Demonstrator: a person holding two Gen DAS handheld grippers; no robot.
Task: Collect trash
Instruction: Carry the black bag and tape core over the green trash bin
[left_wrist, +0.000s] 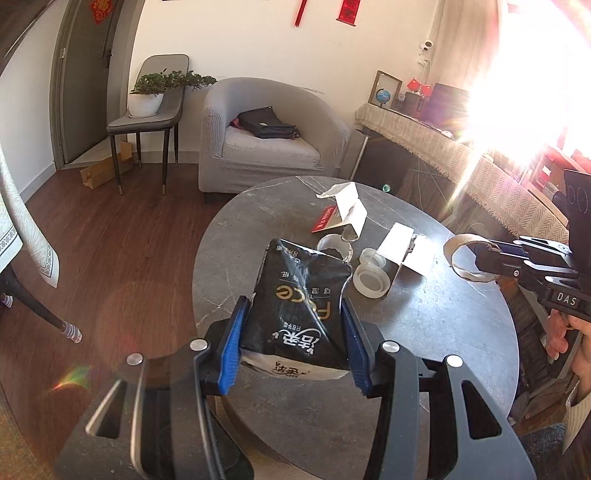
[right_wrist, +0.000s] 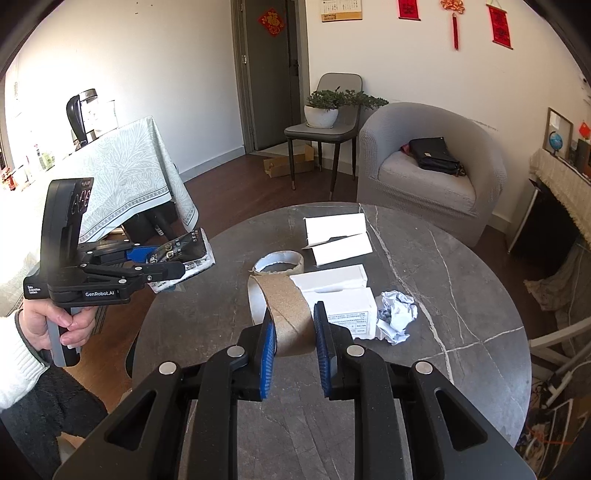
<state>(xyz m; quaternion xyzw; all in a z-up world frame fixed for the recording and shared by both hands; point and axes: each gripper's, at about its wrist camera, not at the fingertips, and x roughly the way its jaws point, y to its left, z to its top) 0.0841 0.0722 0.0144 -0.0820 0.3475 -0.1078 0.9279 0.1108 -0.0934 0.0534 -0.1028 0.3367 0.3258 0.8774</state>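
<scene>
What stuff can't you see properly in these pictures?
- Left wrist view: window glare washes out the right end of the long cloth-covered shelf.
- Right wrist view: small print on the white box is too tiny to read.
- Both views: no bin shows.
- Left wrist view: the black packet in the left claw hides the table behind it.

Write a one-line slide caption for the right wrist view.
Right claw grips a cardboard strip above the round table; left claw holds a black wrapper.
</scene>
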